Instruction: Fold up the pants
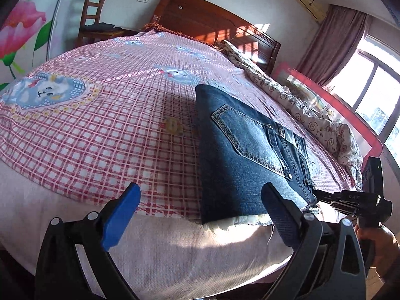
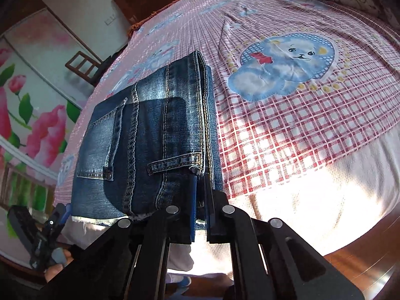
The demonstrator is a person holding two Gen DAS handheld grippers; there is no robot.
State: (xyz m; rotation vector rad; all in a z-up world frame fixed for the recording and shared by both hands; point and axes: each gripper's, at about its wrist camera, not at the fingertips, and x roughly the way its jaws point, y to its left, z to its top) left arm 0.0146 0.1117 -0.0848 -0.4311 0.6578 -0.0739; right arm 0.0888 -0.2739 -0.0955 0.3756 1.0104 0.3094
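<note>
Folded blue jeans point(image 1: 250, 150) lie as a thick rectangle at the bed's near edge, back pocket up. My left gripper point(image 1: 201, 190) stands open and wide before the jeans' near left corner; its right finger point(image 1: 277, 210) overlaps the frayed hem, and nothing is pinched. In the right wrist view the jeans point(image 2: 150, 137) fill the left half. My right gripper point(image 2: 200, 177) is shut on their near right edge, just below a belt loop. The right gripper point(image 1: 322, 195) also shows in the left wrist view, meeting the jeans' corner. The left gripper point(image 2: 62, 210) shows at the jeans' other corner.
The bed carries a pink checked sheet point(image 1: 100, 125) with cartoon puppies. A crumpled patterned quilt point(image 1: 312, 115) lies along the far right side by a red bed rail point(image 1: 350, 115). Behind are a wooden headboard point(image 1: 200, 17) and a chair point(image 1: 92, 15). Wooden floor point(image 2: 350, 262) lies below.
</note>
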